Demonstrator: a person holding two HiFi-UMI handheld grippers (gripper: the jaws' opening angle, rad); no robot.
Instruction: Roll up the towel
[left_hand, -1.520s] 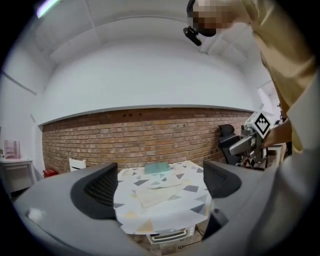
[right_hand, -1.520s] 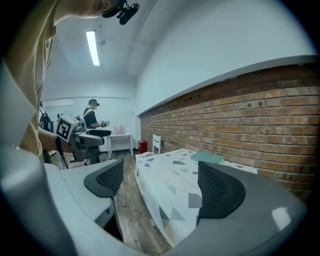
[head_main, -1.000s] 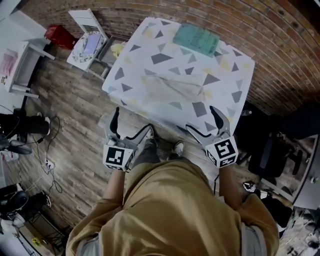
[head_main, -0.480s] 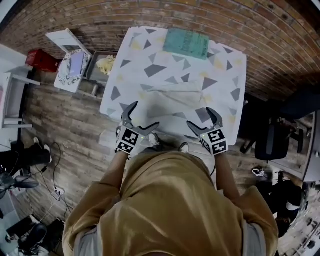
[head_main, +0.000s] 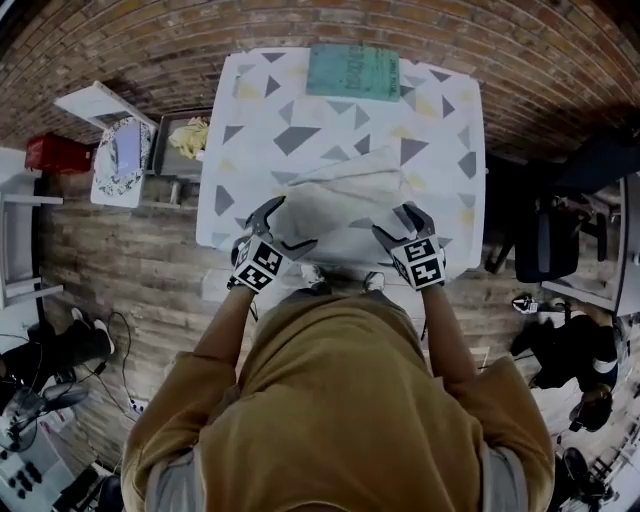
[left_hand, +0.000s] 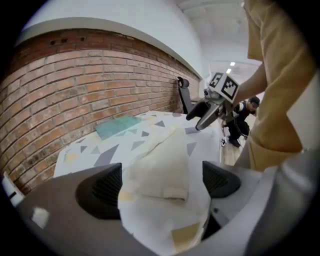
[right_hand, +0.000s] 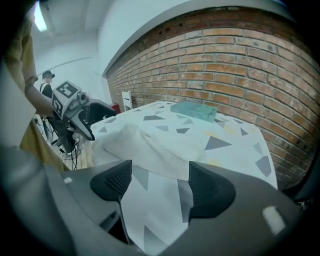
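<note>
Towel (head_main: 335, 205) is lying by the table's (head_main: 440, 130) near edge. Left gripper (left_hand: 162, 182) is straddling its corner, jaws apart, while right gripper (right_hand: 160, 185) has just been closing, jaws still apart and gripping nothing.

Even indoor light, strong fisheye curvature, dark vignetted corners, slight softness

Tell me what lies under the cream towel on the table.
The towel lies on the triangle-patterned tablecloth, which shows beside and beyond it. The patch directly beneath is covered, so anything else under there cannot be seen.

Loose mustard-tan shirt (head_main: 340, 410)
</note>
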